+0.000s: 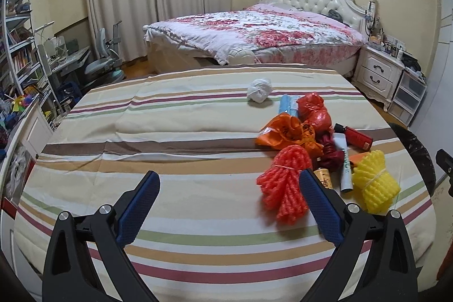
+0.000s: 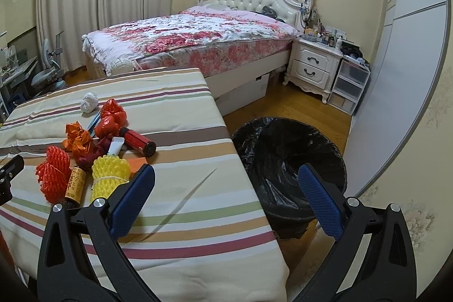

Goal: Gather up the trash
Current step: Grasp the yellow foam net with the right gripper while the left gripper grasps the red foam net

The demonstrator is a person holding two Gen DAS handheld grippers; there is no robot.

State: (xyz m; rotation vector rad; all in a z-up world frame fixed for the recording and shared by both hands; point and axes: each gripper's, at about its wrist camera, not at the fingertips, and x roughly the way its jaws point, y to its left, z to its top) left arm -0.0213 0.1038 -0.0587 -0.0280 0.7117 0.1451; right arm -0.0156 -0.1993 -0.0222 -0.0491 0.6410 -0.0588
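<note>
A heap of trash lies on the striped table (image 1: 170, 137) (image 2: 184, 217): a red foam net (image 1: 283, 188) (image 2: 53, 174), a yellow foam net (image 1: 373, 183) (image 2: 110, 177), an orange bag (image 1: 286, 132) (image 2: 78, 139), a red bag (image 1: 314, 109) (image 2: 110, 118), a red can (image 1: 356, 136) (image 2: 138, 142), a white tube (image 1: 344, 166) and a white paper wad (image 1: 259, 89) (image 2: 89, 101). My left gripper (image 1: 229, 183) is open and empty, its right finger beside the red net. My right gripper (image 2: 226, 177) is open and empty, between the table edge and a black-lined bin (image 2: 288, 157).
A small brown bottle (image 2: 74, 183) lies between the nets. A floral bed (image 1: 254, 30) (image 2: 192, 38) and a white nightstand (image 2: 314, 64) stand behind. A desk, chair and bookshelf (image 1: 19, 53) are at the left. A wardrobe door (image 2: 410, 61) is at the right.
</note>
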